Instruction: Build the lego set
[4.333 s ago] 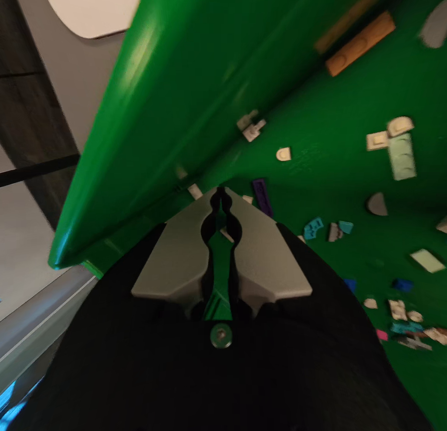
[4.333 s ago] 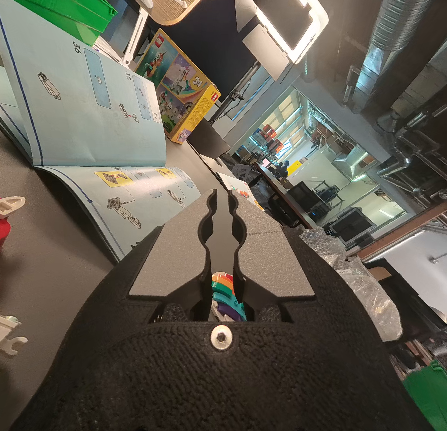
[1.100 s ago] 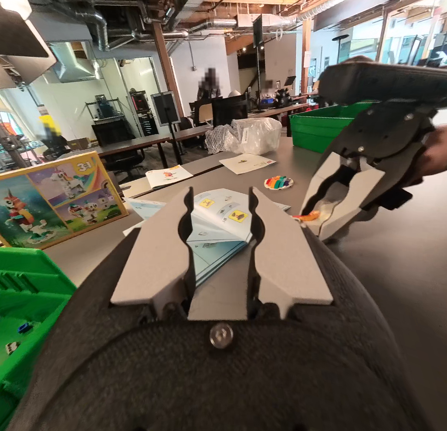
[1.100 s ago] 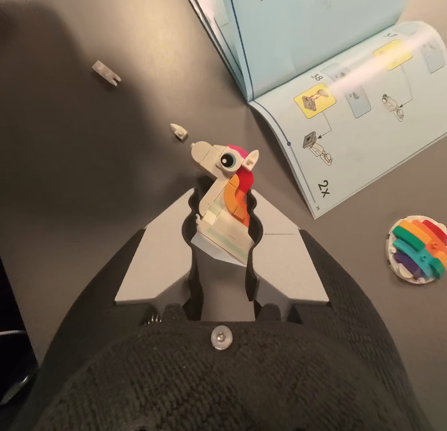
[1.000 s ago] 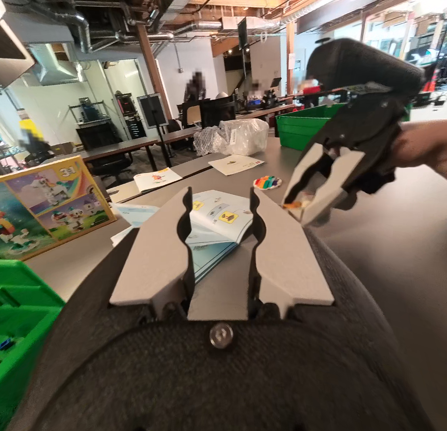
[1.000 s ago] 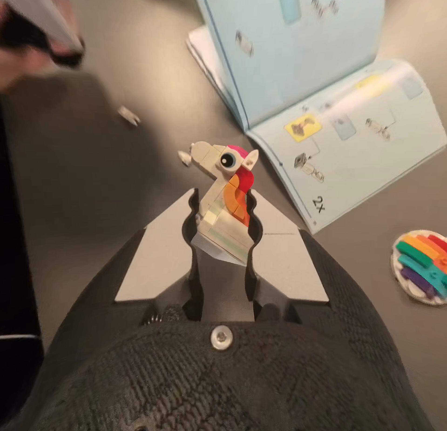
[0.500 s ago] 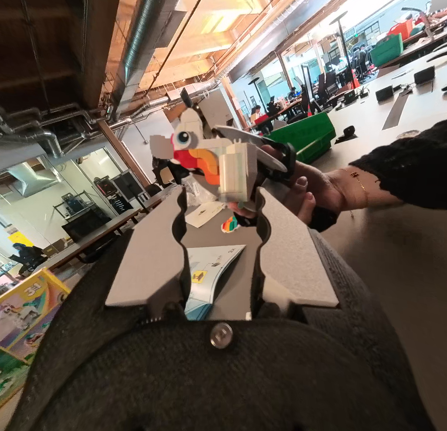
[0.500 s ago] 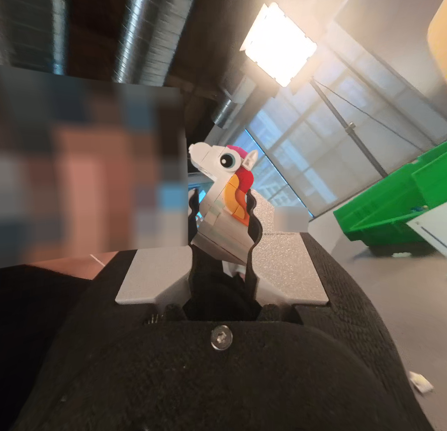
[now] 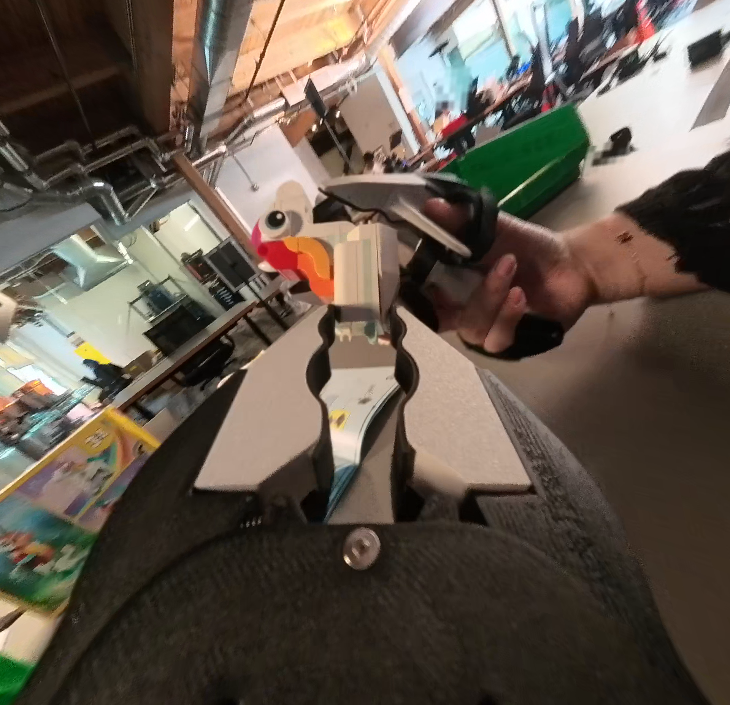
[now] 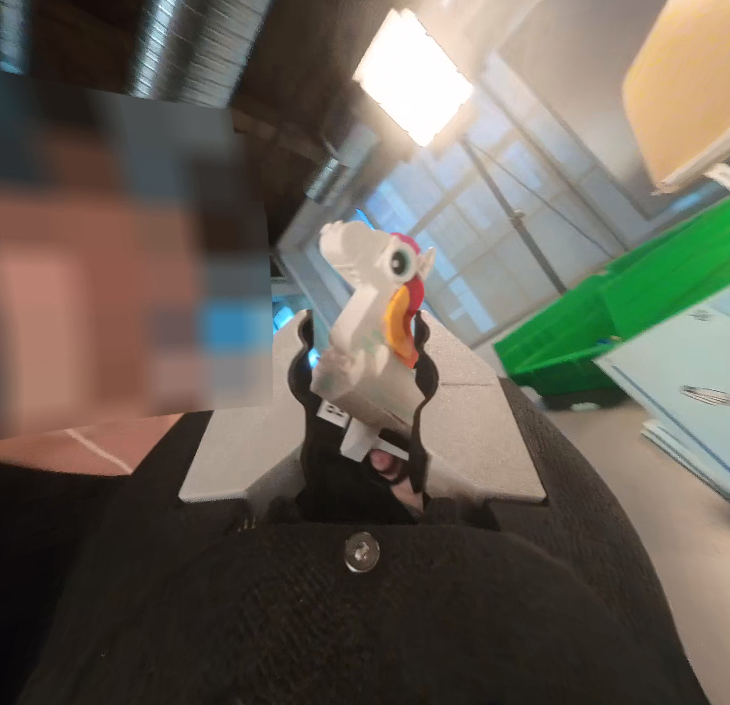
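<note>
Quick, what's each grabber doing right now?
Left gripper: open, jaws either side of the unicorn's base, not clamped.
Right gripper: shut on the unicorn.

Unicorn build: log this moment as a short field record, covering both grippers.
held object: unicorn build, white with red and orange mane
right gripper: shut on the build's body, raised off the table
left gripper: open, its fingers either side of the build's base
below: instruction booklet on the table
background: green bin
</note>
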Action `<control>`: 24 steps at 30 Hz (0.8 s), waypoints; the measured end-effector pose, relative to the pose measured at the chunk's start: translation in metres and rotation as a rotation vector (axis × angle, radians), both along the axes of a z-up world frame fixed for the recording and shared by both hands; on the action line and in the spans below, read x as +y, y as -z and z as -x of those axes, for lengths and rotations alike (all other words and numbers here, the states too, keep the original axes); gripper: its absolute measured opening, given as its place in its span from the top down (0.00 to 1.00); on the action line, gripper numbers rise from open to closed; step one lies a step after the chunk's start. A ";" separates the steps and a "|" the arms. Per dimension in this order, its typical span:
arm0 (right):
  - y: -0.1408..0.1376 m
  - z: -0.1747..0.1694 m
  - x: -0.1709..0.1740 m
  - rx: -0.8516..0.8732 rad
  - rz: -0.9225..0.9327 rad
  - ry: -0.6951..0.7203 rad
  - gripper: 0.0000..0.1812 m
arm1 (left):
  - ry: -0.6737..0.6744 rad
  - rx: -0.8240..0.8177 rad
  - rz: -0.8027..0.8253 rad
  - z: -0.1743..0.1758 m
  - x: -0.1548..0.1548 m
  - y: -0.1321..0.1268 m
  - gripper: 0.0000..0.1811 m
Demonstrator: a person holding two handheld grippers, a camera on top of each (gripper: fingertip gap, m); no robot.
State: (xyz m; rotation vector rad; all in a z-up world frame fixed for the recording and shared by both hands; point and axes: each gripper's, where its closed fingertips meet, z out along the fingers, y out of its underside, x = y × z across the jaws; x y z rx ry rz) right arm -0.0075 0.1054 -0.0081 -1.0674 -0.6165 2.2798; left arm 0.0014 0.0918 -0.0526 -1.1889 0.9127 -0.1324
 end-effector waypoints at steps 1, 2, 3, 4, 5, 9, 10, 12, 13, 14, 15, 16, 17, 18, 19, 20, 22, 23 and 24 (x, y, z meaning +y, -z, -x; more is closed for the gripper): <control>0.006 0.004 0.004 -0.061 -0.023 0.036 0.72 | -0.034 0.034 0.000 0.004 0.004 0.005 0.85; 0.012 0.007 0.007 -0.117 -0.052 0.072 0.71 | -0.071 0.071 -0.008 0.008 0.008 0.009 0.85; 0.017 0.009 0.010 -0.164 -0.085 0.114 0.71 | -0.105 0.111 -0.021 0.012 0.011 0.013 0.85; 0.021 0.010 0.014 -0.209 -0.117 0.156 0.73 | -0.136 0.157 -0.043 0.016 0.013 0.017 0.85; 0.026 0.010 0.017 -0.250 -0.152 0.188 0.75 | -0.166 0.207 -0.073 0.019 0.014 0.021 0.85; 0.037 0.010 0.022 -0.358 -0.253 0.256 0.80 | -0.261 0.412 -0.201 0.027 0.017 0.033 0.85; 0.040 0.010 0.023 -0.380 -0.272 0.267 0.82 | -0.269 0.443 -0.222 0.027 0.017 0.036 0.85; 0.047 0.011 0.025 -0.429 -0.316 0.284 0.84 | -0.261 0.468 -0.224 0.026 0.016 0.040 0.85; 0.050 0.011 0.025 -0.450 -0.337 0.288 0.84 | -0.257 0.472 -0.222 0.026 0.016 0.041 0.85; 0.053 0.012 0.025 -0.472 -0.358 0.289 0.84 | -0.258 0.476 -0.229 0.025 0.016 0.041 0.85; 0.057 0.012 0.024 -0.495 -0.381 0.285 0.84 | -0.262 0.483 -0.238 0.025 0.016 0.041 0.85; 0.061 0.012 0.024 -0.515 -0.403 0.282 0.83 | -0.264 0.494 -0.247 0.025 0.016 0.041 0.85; 0.063 0.013 0.023 -0.526 -0.420 0.281 0.83 | -0.266 0.505 -0.248 0.025 0.016 0.043 0.85; 0.064 0.012 0.023 -0.528 -0.431 0.282 0.84 | -0.265 0.509 -0.246 0.025 0.016 0.044 0.85; 0.065 0.012 0.022 -0.531 -0.441 0.280 0.85 | -0.260 0.511 -0.241 0.025 0.016 0.045 0.85; 0.066 0.012 0.022 -0.532 -0.447 0.274 0.86 | -0.255 0.510 -0.237 0.024 0.016 0.046 0.85; 0.066 0.012 0.020 -0.522 -0.441 0.260 0.87 | -0.242 0.503 -0.235 0.024 0.014 0.046 0.85; 0.065 0.011 0.019 -0.515 -0.430 0.247 0.87 | -0.233 0.496 -0.236 0.023 0.013 0.045 0.85; 0.065 0.011 0.018 -0.505 -0.414 0.230 0.87 | -0.220 0.487 -0.237 0.022 0.011 0.044 0.85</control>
